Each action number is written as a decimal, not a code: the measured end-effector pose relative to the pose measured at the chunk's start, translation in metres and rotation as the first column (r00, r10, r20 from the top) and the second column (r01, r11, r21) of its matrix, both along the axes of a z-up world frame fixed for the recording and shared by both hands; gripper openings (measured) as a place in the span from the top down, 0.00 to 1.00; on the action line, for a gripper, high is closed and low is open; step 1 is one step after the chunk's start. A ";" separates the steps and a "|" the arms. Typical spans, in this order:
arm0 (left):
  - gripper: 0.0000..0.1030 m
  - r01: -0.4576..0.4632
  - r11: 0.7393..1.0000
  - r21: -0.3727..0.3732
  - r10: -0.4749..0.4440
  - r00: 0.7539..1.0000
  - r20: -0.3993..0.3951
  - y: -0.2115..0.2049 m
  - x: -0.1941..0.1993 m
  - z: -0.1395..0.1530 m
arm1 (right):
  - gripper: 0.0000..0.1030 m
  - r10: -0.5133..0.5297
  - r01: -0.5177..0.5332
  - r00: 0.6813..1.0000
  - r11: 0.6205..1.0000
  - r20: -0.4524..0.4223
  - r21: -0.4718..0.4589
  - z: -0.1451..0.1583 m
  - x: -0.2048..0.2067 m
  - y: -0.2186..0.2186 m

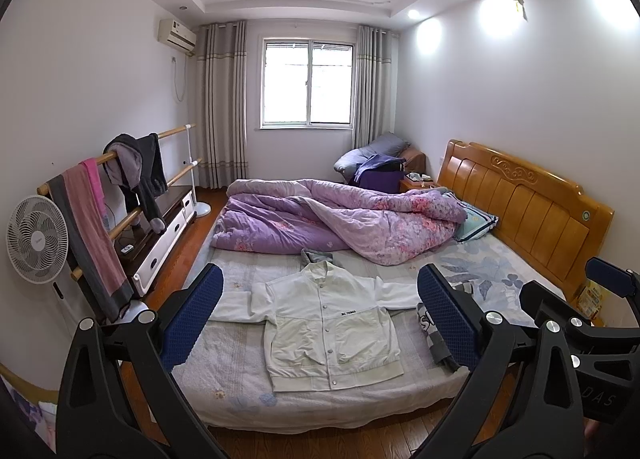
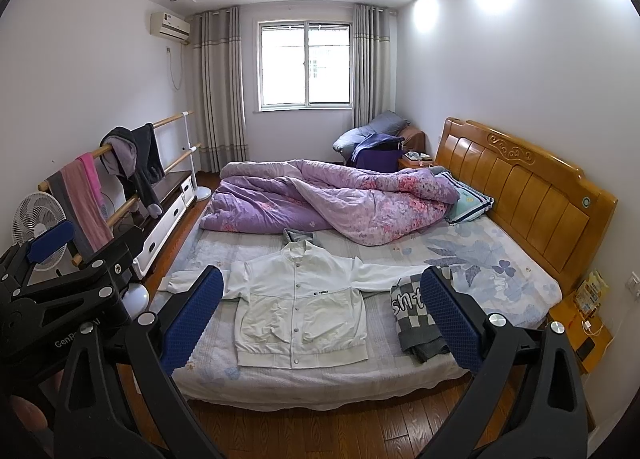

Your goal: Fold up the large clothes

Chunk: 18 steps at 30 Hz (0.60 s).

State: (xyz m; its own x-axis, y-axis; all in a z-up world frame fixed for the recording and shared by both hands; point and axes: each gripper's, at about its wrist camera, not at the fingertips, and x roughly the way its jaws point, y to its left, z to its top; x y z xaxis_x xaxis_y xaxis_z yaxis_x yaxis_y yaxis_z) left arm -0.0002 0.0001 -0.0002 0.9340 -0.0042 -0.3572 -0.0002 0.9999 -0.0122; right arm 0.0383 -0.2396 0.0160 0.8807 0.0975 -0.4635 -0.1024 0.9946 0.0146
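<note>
A white button-up jacket [image 1: 328, 323] lies flat and face up on the bed [image 1: 240, 371], sleeves spread to both sides, hem toward me. It also shows in the right wrist view [image 2: 300, 315]. My left gripper [image 1: 320, 323] is open and empty, held well back from the bed's near edge, its blue pads framing the jacket. My right gripper [image 2: 324, 319] is also open and empty, at the same distance. A folded grey checked garment [image 2: 416, 315] lies to the right of the jacket. A grey garment [image 2: 298, 237] lies just past the collar.
A rumpled purple quilt [image 2: 328, 199] covers the far half of the bed. A wooden headboard [image 2: 520, 195] stands at the right. A rail with hung clothes [image 2: 120, 175], a fan [image 1: 36, 243] and a low cabinet [image 2: 168, 211] line the left wall. Wooden floor [image 2: 320, 431] lies below me.
</note>
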 end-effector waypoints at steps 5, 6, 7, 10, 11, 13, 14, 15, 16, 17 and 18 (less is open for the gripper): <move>0.05 0.002 1.000 -0.001 -0.002 1.000 -0.003 -0.006 0.000 -0.003 | 0.07 -0.004 0.004 1.000 1.000 -0.005 -0.005 -0.002 0.002 0.002; 0.05 0.001 1.000 -0.001 -0.001 1.000 -0.003 -0.005 0.001 -0.003 | 0.07 -0.004 0.004 1.000 1.000 -0.005 -0.005 -0.002 0.002 0.002; 0.05 0.001 1.000 -0.001 -0.001 1.000 -0.003 -0.006 0.001 -0.003 | 0.07 -0.004 0.004 1.000 1.000 -0.006 -0.007 -0.001 0.002 0.006; 0.05 0.001 1.000 -0.002 -0.001 1.000 -0.005 -0.006 0.001 -0.003 | 0.07 -0.005 0.005 1.000 1.000 -0.007 -0.007 -0.001 0.002 0.005; 0.05 0.001 1.000 -0.002 -0.001 1.000 -0.005 -0.006 0.001 -0.004 | 0.07 -0.005 0.005 1.000 1.000 -0.009 -0.007 -0.003 0.003 0.006; 0.05 0.001 1.000 -0.002 -0.001 1.000 -0.006 -0.004 0.001 -0.006 | 0.07 -0.006 0.006 1.000 1.000 -0.011 -0.008 -0.005 0.005 0.007; 0.05 0.001 1.000 -0.002 -0.001 1.000 -0.005 -0.003 0.001 -0.005 | 0.07 -0.007 0.007 1.000 1.000 -0.012 -0.008 -0.006 0.005 0.007; 0.05 0.002 1.000 -0.002 -0.002 1.000 -0.006 -0.004 0.001 -0.005 | 0.07 -0.007 0.007 1.000 1.000 -0.014 -0.008 -0.007 0.006 0.008; 0.05 0.002 1.000 -0.002 -0.002 1.000 -0.008 -0.004 0.001 -0.006 | 0.07 -0.007 0.007 1.000 1.000 -0.016 -0.008 -0.008 0.008 0.008; 0.05 0.002 1.000 -0.003 -0.002 1.000 -0.009 -0.002 0.003 -0.010 | 0.07 -0.009 0.008 1.000 1.000 -0.019 -0.008 -0.009 0.009 0.008; 0.05 0.004 1.000 -0.003 -0.004 1.000 -0.011 -0.003 0.003 -0.012 | 0.07 -0.010 0.010 1.000 1.000 -0.022 -0.008 -0.011 0.011 0.009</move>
State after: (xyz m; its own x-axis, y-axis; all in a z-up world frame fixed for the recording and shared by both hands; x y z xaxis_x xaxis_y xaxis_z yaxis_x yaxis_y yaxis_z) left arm 0.0026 -0.0030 -0.0120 0.9299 -0.0087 -0.3678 0.0032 0.9999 -0.0154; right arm 0.0491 -0.2305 0.0050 0.8711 0.0850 -0.4837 -0.0925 0.9957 0.0084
